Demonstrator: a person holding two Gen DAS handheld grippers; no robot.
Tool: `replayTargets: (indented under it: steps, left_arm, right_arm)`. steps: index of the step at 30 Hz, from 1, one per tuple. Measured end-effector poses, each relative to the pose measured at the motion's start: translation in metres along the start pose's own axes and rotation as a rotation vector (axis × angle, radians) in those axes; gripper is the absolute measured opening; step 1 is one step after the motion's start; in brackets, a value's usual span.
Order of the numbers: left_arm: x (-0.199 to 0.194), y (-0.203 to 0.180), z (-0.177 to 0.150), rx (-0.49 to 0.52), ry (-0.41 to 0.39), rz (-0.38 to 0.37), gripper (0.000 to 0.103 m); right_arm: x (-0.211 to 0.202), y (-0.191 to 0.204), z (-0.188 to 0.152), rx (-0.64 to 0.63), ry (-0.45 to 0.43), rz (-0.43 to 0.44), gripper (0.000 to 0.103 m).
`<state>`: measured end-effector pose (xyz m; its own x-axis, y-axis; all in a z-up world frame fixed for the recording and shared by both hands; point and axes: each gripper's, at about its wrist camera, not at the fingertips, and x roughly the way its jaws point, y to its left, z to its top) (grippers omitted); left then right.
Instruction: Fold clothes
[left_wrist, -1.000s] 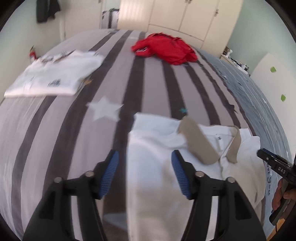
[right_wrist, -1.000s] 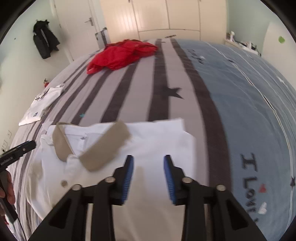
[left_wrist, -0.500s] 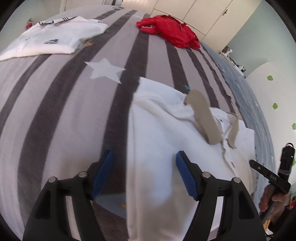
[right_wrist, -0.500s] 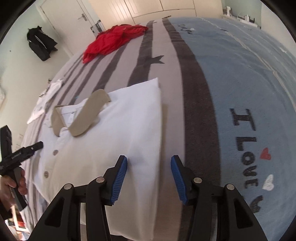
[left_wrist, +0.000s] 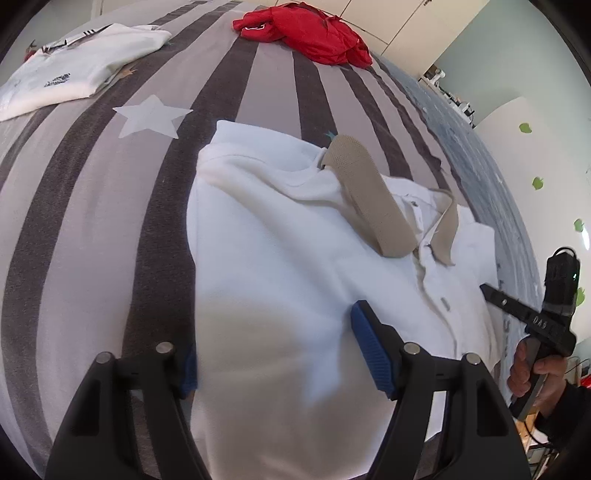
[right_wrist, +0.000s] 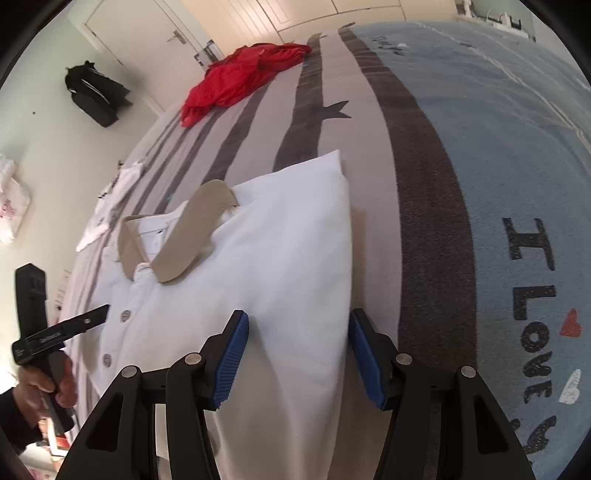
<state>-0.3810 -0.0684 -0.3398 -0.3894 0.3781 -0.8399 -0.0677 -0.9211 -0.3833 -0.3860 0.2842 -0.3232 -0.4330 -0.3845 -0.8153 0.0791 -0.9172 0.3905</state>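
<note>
Two grippers are poised over one white polo shirt (left_wrist: 280, 266), which lies face up on the striped bedspread (left_wrist: 92, 206), its side edges seemingly folded under, tan collar (left_wrist: 369, 199) at the far end from both tools. The left gripper (left_wrist: 273, 350) straddles the shirt's left edge: its left finger sits outside on the bedspread, half hidden behind the cloth, its right fingertip (left_wrist: 364, 332) on the white fabric. Those jaws are closing, cloth between them, pads not yet pressing. The right gripper (right_wrist: 297, 354) mirrors it on the other edge, jaws opening to a middling gap, the shirt's right fold between its fingers.

What could go wrong? I'd say the outside finger on either side may snag the bedspread along with the shirt, so the cover lifts too. A pinch on only the top layer would let the tucked-under side fall open. If one gripper bites before the other, the lower half could come up skewed and the placket with its buttons (right_wrist: 126, 314) would land off-centre. The collar, already lying loose, could crumple.

Writing now: ahead and right of the right gripper, the blue part of the bedspread reads "I LOVE" (right_wrist: 532, 291) with a small red heart. Far ahead and left of the left gripper, a folded white shirt (left_wrist: 74, 74) carries a dark logo, too small to read. The red garment (left_wrist: 306, 33) beyond shows no legible label.
</note>
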Motion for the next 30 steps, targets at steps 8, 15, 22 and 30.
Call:
replayTargets:
  steps: [8, 15, 22, 30]
  left_arm:
    - [0.004, -0.022, 0.003, 0.082, -0.002, 0.065, 0.027]
    - [-0.01, -0.03, 0.001, 0.096, -0.064, 0.086, 0.014]
    - [-0.042, -0.042, 0.015, 0.115, -0.153, 0.033, 0.01]
    - [-0.114, -0.004, 0.072, 0.119, -0.232, -0.025, 0.01]
  right_arm:
    - [0.014, 0.017, 0.003, -0.07, 0.046, 0.042, 0.036]
    - [0.001, 0.02, 0.003, -0.052, 0.021, -0.006, 0.011]
    - [-0.032, 0.054, 0.011, -0.064, -0.057, -0.087, 0.009]
    - [-0.066, 0.128, 0.052, -0.064, -0.136, -0.141, 0.009]
